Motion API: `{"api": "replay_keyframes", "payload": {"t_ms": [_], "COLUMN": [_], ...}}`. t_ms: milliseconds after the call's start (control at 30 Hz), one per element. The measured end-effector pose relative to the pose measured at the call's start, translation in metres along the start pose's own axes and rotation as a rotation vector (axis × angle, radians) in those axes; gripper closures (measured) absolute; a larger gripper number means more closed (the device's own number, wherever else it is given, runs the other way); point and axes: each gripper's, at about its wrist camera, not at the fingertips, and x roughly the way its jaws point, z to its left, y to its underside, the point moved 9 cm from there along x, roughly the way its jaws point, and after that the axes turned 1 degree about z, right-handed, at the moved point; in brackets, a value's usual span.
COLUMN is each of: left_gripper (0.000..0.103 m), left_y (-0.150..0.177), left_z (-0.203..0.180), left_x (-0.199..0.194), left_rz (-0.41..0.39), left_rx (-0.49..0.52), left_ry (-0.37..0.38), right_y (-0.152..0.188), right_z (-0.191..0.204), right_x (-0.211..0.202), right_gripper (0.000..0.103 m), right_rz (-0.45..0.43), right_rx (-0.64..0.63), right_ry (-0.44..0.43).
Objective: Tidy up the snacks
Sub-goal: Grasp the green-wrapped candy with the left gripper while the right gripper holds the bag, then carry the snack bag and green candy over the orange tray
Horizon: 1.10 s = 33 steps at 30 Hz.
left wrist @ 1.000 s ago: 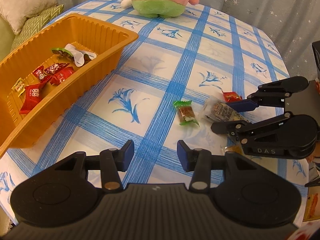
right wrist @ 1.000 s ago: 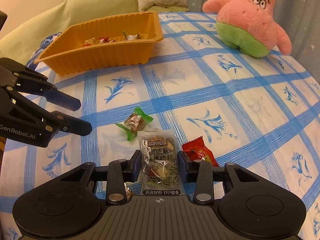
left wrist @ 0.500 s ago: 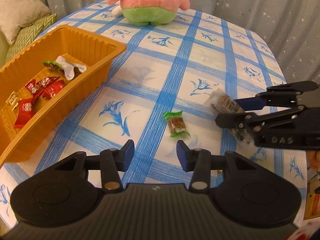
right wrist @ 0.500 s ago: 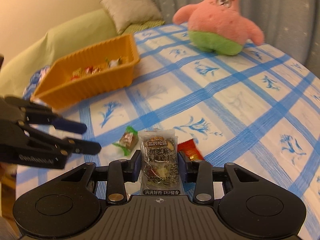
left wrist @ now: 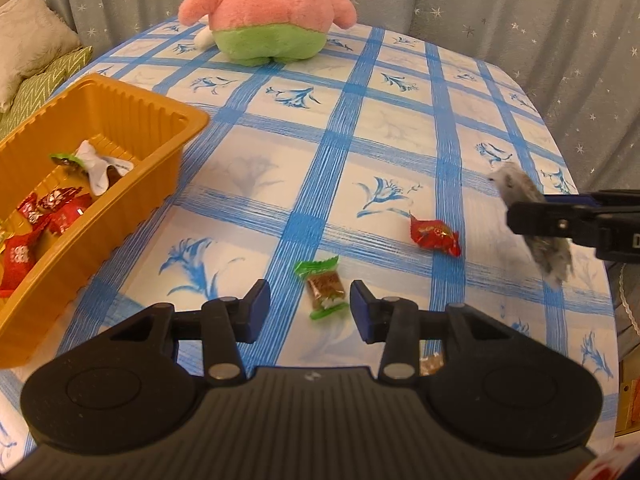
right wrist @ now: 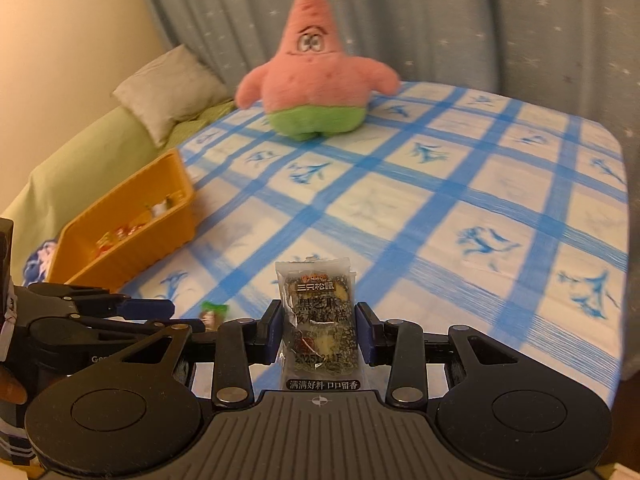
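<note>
A green-wrapped candy (left wrist: 324, 292) lies on the blue-checked tablecloth, between the fingertips of my left gripper (left wrist: 310, 306). Its jaws are closing, and a gap shows on both sides of the candy. My right gripper (right wrist: 318, 328) is shut on a clear packet of dark sesame snack (right wrist: 316, 312) and holds it upright above the table. In the left wrist view that packet (left wrist: 548, 248) hangs at the far right. A red candy (left wrist: 434, 236) lies between the two grippers. The orange tray (left wrist: 120, 208) on the left holds several wrapped snacks.
A pink and green plush star (left wrist: 268, 12) stands at the table's far side. A small brown candy (left wrist: 432, 364) peeks out under my left gripper's right finger. Grey starred curtains hang behind the table. A sofa with cushions (right wrist: 172, 88) is beyond the tray.
My right gripper has risen with the packet off the table and rolled, uncovering the red candy. My left gripper has moved forward to bracket the green candy, and its jaws have narrowed slightly.
</note>
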Motion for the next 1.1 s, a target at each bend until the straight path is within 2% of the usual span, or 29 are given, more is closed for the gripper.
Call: {"api": "replay_keyframes", "payload": {"t_ms": [200, 300, 400, 833, 1100], "left_gripper": [0.076, 0.077, 0.084, 0.085, 0.085], "left_y": [-0.001, -0.001, -0.001, -0.004, -0.001], "left_z": [-0.004, -0.005, -0.006, -0.003, 0.008], "left_x": [0.012, 0.016, 0.02, 0.014, -0.012], "left_rz": [0.018, 0.025, 0.034, 0.023, -0.009], "left_rx": [0.002, 0.004, 0.007, 0.01, -0.015], "left_ry": [0.002, 0.0, -0.003, -0.018, -0.021], "right_y": [0.002, 0.003, 0.004, 0.005, 0.0], "right_z": [-0.012, -0.013, -0.014, -0.008, 0.002], "right_x": [-0.008, -0.009, -0.007, -0.009, -0.013], "right_gripper": [0.065, 0.065, 0.065, 0.065, 0.065], "right_rz": [-0.01, -0.009, -0.005, -0.003, -0.014], "right_rx": [0.035, 0.039, 0.041, 0.035, 0.022], "right_ry": [0.024, 0.028, 0.031, 0.025, 0.001]}}
